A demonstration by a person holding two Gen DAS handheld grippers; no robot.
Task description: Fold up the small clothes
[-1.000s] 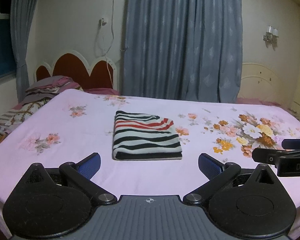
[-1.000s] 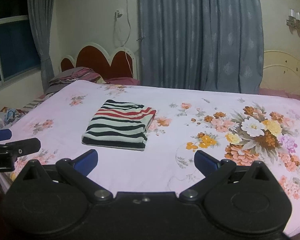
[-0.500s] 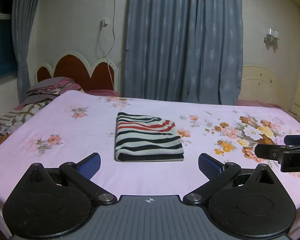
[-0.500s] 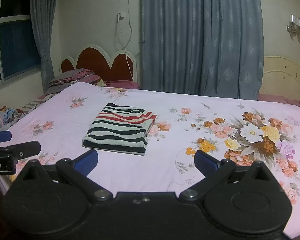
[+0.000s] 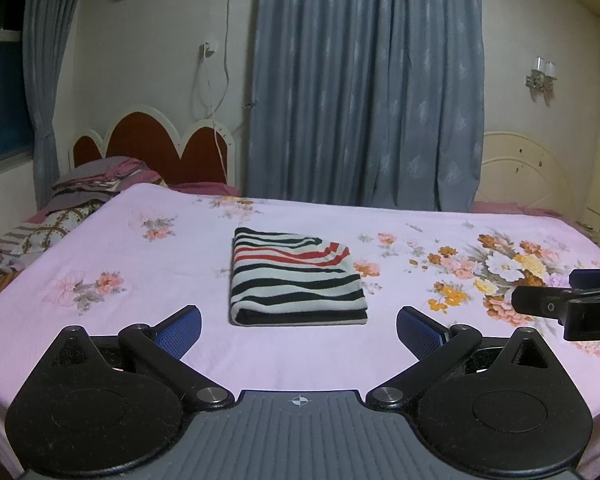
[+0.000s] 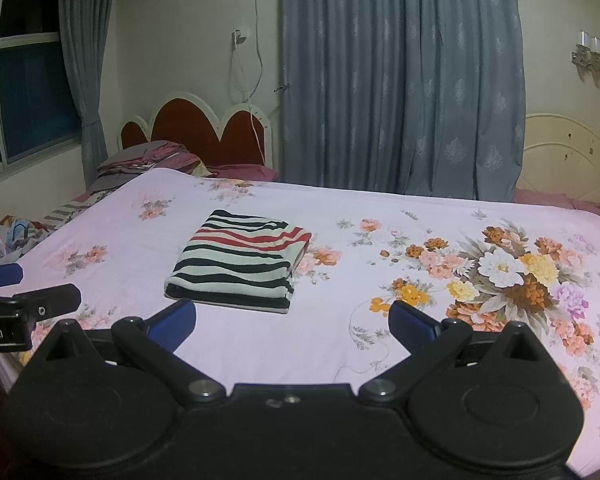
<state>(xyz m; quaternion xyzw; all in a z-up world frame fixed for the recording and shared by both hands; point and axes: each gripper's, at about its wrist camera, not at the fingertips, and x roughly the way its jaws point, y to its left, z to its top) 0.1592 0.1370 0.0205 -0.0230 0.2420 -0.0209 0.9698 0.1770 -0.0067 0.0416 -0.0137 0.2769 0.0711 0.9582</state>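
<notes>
A small striped garment (image 5: 296,278), black, white and red, lies folded into a neat rectangle on the pink flowered bed sheet (image 5: 148,300). My left gripper (image 5: 299,330) hovers just in front of it, open and holding nothing. In the right wrist view the same striped garment (image 6: 242,260) lies ahead and to the left of my right gripper (image 6: 292,322), which is also open with nothing between its blue pads. Each gripper shows at the edge of the other's view: the right gripper (image 5: 572,304) at the right, the left gripper (image 6: 16,300) at the left.
The bed sheet (image 6: 380,320) spreads wide with a big flower print (image 6: 512,280) on the right. Pillows and bedding (image 5: 88,188) are piled at the red headboard (image 5: 152,152). Blue curtains (image 5: 364,92) hang behind. Crumpled clothes (image 6: 8,240) lie off the bed's left side.
Both grippers have risen and drawn back a little from the bed, so the folded garment sits lower and slightly farther off. The garment itself has not moved.
</notes>
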